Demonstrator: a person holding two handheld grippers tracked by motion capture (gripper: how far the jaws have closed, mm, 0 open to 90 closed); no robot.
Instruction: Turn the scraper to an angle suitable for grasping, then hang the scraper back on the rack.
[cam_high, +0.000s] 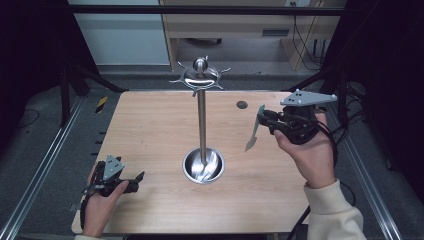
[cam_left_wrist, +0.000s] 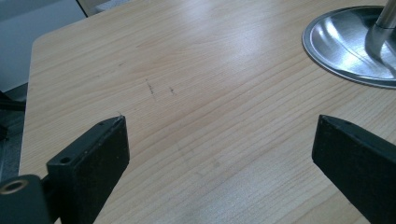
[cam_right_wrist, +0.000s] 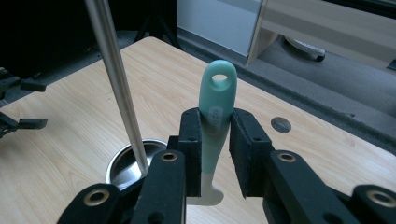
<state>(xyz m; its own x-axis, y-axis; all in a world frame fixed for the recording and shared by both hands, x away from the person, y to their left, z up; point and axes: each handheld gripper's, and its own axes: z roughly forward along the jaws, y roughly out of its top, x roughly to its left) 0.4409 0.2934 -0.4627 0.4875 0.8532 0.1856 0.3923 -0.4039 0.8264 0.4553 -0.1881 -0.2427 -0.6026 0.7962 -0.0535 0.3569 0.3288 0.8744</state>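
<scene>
A tall steel stand rises from the middle of the wooden table (cam_high: 150, 125). Its thin pole (cam_high: 201, 120) (cam_right_wrist: 116, 79) is set in a round dish base (cam_high: 192, 167) (cam_left_wrist: 345, 42) (cam_right_wrist: 122, 165), and a ring of hooks (cam_high: 200, 75) tops it. My right gripper (cam_high: 264, 119) (cam_right_wrist: 215, 126), held above the table right of the pole, is shut on a teal-handled utensil (cam_high: 254, 131) (cam_right_wrist: 217, 88). The handle's eyelet end sticks up past the jaws, and the pale blade hangs below. My left gripper (cam_high: 136, 181) (cam_left_wrist: 219, 140) rests low at the front left, open, with bare tabletop between its jaws.
A small dark round plug (cam_high: 242, 104) (cam_right_wrist: 280, 124) sits in the table near the back right. Metal rails run along both sides of the table. A wooden cabinet (cam_high: 235, 30) and cables stand beyond the far edge.
</scene>
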